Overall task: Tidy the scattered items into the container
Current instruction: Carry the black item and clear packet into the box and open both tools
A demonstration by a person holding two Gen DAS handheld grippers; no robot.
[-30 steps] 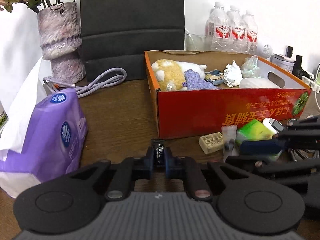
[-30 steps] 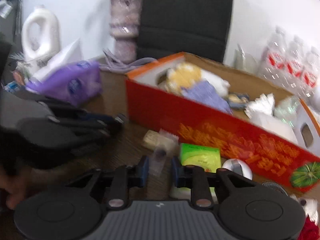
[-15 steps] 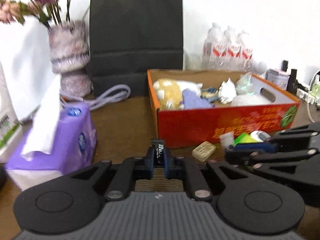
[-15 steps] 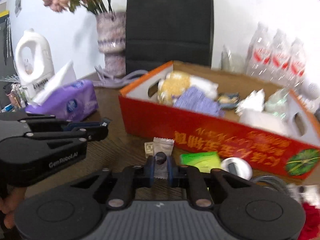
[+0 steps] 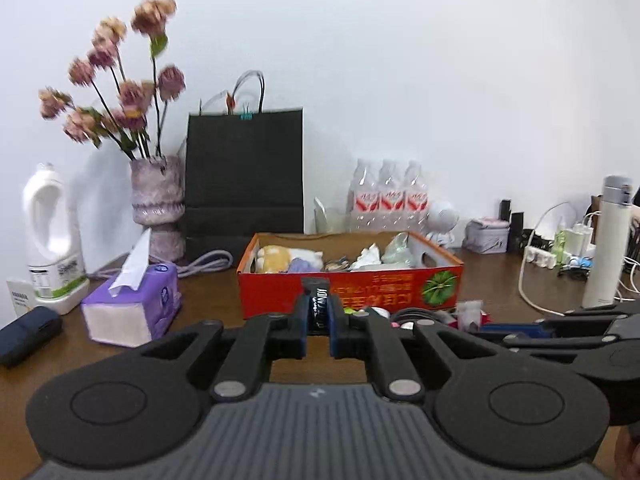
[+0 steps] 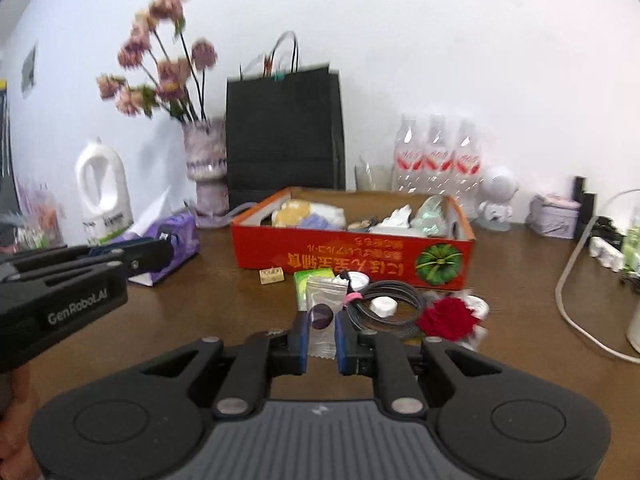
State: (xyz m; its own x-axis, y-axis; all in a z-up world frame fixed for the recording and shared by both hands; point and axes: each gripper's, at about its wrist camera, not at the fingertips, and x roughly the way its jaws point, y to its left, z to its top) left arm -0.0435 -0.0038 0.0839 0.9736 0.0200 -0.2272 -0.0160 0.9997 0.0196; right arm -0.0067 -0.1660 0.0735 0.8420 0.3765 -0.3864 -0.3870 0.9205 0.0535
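The red cardboard box (image 5: 352,294) (image 6: 352,256) stands on the brown table and holds a plush toy, cloth and crumpled wrappers. My left gripper (image 5: 319,322) is shut on a black candy packet (image 5: 318,306), held above the table in front of the box. My right gripper (image 6: 322,338) is shut on a clear sachet with a dark disc (image 6: 323,314), also raised and short of the box. On the table before the box lie a beige block (image 6: 271,275), a green packet (image 6: 303,286), a coiled black cable (image 6: 386,306), white caps and a red fabric rose (image 6: 450,318).
A purple tissue pack (image 5: 134,306), a white detergent bottle (image 5: 50,234), a vase of flowers (image 5: 158,204) and a black paper bag (image 5: 244,176) stand left and behind. Water bottles (image 5: 386,198), a white thermos (image 5: 606,244) and cables are at the right.
Both grippers have risen and pulled back from the table, each keeping its item. The right gripper closed on the sachet and lifted it. The box now looks smaller and farther.
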